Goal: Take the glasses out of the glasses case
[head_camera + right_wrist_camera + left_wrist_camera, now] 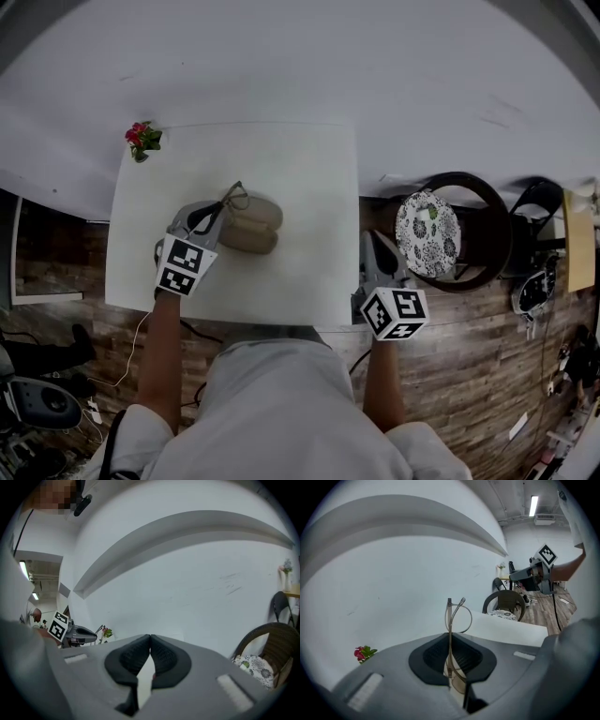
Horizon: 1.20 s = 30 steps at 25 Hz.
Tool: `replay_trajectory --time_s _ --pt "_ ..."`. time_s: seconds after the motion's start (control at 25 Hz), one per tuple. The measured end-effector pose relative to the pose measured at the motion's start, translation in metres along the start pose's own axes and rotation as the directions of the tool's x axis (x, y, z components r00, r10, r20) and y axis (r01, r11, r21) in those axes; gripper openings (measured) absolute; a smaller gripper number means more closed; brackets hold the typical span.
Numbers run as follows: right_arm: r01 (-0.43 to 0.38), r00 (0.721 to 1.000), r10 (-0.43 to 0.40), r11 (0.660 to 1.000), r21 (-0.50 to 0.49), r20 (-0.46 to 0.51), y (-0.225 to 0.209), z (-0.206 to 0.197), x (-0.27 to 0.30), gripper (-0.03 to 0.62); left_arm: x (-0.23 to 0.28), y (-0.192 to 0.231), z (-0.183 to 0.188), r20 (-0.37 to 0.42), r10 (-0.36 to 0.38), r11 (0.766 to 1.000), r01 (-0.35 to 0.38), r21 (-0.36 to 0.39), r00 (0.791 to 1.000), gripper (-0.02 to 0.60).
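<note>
My left gripper (220, 214) is shut on a pair of thin-framed glasses (234, 197), held lifted just above the open beige glasses case (255, 225) on the white table (281, 159). In the left gripper view the folded glasses (450, 620) stand upright, pinched between the jaws of the left gripper (451, 641), and the case is hidden from sight. My right gripper (375, 246) hangs off the table's right edge, apart from the case. In its own view the right gripper (150, 639) is shut with nothing between its pads.
A small pot of red flowers (142, 139) sits at the table's far left corner. A round chair with a patterned cushion (427, 232) stands right of the table. Wooden floor lies around the table, and a pale wall runs behind it.
</note>
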State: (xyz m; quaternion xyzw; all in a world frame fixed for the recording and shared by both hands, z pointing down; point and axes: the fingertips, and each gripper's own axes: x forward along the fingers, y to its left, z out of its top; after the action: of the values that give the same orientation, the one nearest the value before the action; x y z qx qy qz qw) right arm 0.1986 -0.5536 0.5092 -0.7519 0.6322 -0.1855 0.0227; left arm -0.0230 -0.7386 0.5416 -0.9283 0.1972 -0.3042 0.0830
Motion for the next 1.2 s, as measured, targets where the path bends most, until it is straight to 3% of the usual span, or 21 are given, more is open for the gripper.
replay_trajectory --time_s 0.24,0.64,0.96,1.2 --pt "-0.02 0.999 0.02 1.0 -0.017 0.027 0.007 0.014 -0.002 0.003 -0.028 0.014 0.018 0.085 0.097 0.992 -0.09 -0.088 0.992 0.025" --pt "-0.055 0.996 0.058 0.997 -0.047 0.06 0.022 0.035 -0.004 0.003 -0.081 0.034 0.036 0.174 0.248 0.955 -0.21 -0.212 0.953 0.025" --pt "-0.087 0.992 0.094 0.993 -0.078 0.087 0.034 0.051 -0.007 0.003 -0.124 0.039 0.054 0.242 0.356 0.918 -0.289 -0.273 0.903 0.025" --pt "-0.105 0.989 0.113 0.99 -0.091 0.095 0.044 0.055 -0.009 0.003 -0.154 0.045 0.064 0.298 0.402 0.892 -0.297 -0.341 0.866 0.024"
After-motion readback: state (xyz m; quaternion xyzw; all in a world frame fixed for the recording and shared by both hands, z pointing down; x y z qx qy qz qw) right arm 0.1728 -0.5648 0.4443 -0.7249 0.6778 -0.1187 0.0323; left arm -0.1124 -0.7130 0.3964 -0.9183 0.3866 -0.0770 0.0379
